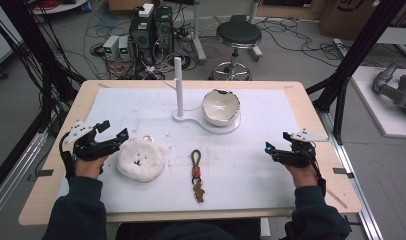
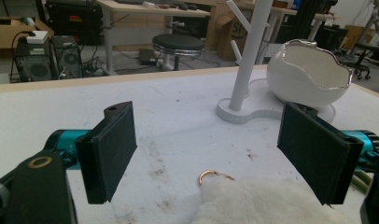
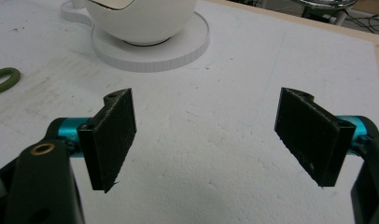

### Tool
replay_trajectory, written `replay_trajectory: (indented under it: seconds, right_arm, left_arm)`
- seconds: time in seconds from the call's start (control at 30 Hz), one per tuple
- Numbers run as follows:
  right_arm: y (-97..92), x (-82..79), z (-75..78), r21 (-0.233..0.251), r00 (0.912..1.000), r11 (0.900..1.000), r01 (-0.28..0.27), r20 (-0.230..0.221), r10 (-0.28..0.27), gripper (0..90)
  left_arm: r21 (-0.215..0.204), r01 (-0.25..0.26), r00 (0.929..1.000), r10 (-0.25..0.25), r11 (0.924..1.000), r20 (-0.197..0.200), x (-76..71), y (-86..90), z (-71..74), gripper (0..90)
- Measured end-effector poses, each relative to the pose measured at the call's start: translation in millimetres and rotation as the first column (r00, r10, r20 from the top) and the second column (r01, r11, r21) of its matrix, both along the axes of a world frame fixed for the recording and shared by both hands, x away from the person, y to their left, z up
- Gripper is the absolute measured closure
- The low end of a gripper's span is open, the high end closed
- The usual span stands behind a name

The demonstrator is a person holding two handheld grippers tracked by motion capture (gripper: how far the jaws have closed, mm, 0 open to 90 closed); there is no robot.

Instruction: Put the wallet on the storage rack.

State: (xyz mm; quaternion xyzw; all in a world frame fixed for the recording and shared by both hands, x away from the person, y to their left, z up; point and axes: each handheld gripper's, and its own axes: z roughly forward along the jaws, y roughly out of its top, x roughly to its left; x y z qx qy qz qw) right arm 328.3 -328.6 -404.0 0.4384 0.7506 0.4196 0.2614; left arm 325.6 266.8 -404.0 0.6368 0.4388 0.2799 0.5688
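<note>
A white fluffy plush keychain lies on the white mat, its gold ring at the far side. My left gripper stands open just left of it. In the left gripper view the plush and the ring lie low between the wide-apart jaws of the left gripper, untouched. A green-loop keychain with an orange and brown charm lies at the mat's middle. My right gripper hovers open at the right, and in its own view the right gripper has bare mat between the pads.
A white stand with an upright post carries an eggshell-shaped white bowl at the back centre. The bowl and post rise ahead of the left gripper. Off the table stand a stool, computers and cables.
</note>
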Motion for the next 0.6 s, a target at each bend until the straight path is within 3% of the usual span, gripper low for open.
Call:
replay_trajectory:
  seconds: [0.47,0.6]
  right_arm:
    - [-4.9,-3.2,2.7,0.008,0.9998,1.0,0.003,0.017,-0.004,20.9]
    - [1.0,-4.1,4.5,0.001,0.9996,0.9999,-0.013,0.023,0.013,21.0]
  left_arm:
    - [0.014,0.035,0.9989,-0.035,0.9993,-0.031,3.1,-4.3,-3.9,19.3]
    - [0.023,0.065,0.996,-0.063,0.9976,-0.064,3.2,-4.6,-5.8,19.3]
